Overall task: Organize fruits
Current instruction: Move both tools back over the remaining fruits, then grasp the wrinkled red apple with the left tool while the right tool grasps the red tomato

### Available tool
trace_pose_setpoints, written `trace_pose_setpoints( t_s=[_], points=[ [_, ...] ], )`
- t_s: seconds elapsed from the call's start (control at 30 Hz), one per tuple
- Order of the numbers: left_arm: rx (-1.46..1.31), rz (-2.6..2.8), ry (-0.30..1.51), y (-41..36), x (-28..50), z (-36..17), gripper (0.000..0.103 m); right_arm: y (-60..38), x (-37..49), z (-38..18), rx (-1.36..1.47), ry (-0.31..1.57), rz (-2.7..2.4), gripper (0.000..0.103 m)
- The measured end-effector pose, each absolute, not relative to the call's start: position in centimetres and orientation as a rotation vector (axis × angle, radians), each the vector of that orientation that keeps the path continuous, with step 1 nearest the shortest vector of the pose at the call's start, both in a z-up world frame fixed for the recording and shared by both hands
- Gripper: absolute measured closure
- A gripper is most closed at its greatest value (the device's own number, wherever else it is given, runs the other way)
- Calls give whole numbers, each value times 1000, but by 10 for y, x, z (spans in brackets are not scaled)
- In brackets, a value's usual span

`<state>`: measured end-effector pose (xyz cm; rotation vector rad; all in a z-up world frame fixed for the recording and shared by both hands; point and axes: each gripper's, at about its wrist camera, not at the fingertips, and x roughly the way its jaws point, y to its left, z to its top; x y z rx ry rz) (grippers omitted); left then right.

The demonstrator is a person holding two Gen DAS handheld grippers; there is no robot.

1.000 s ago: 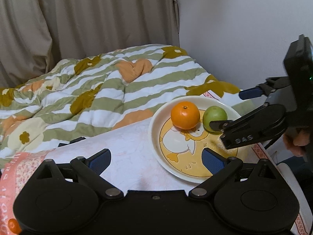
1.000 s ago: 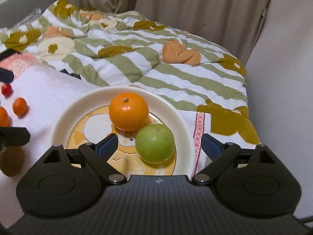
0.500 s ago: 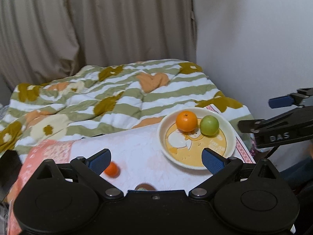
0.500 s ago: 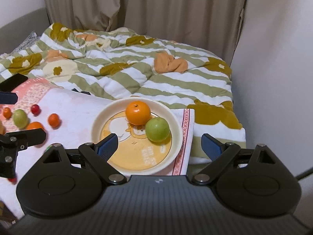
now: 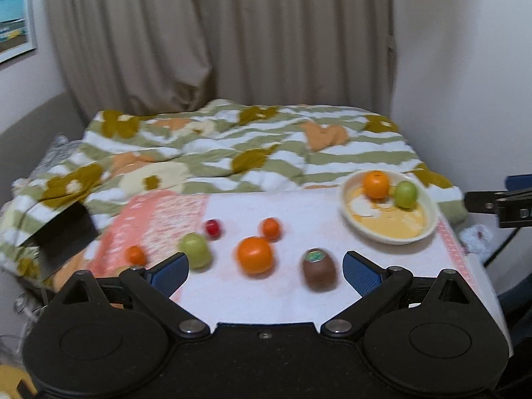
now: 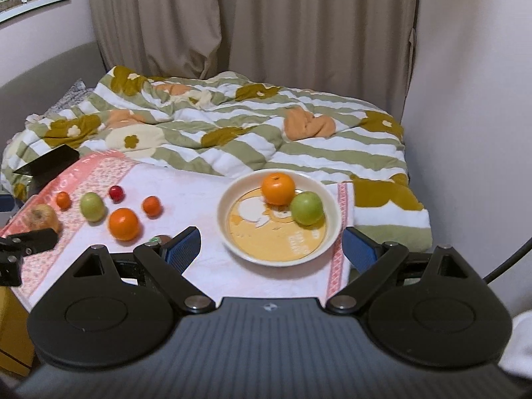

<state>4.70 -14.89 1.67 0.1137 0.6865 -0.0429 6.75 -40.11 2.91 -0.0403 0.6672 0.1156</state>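
With both claws spread and empty, we judge the smooth round orange fruit (image 5: 255, 254) firm, rollable; grip its widest sides.

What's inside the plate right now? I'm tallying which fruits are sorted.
The plate holds an orange and a green apple, touching. Nothing else shows; the printed picture beneath them is partly covered.

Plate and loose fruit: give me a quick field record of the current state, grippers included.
plate: holds an orange and a green apple
towel: large orange, two small oranges, pale green fruit, red fruit, kiwi, yellowish apple
left gripper: open, empty
right gripper: open, empty
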Motion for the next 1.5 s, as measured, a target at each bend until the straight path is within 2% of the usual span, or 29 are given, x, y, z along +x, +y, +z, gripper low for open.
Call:
trace_pose_setpoints(
  t_s=[0.3, 0.7, 1.13, 1.5],
  points=[
    [109, 57, 723, -75, 28, -6, 2, -349, 47, 18, -26, 702, 145, 0],
    [164, 11, 740, 12, 47, -49, 2, -243, 28, -35, -7, 793, 95, 0],
    [280, -110, 720, 49, 92, -93, 3, -161, 38, -98, 83, 899, 18, 0],
    [314, -189, 784, 53, 130, -120, 5, -125, 54, -120, 49, 937, -10, 0]
  ],
)
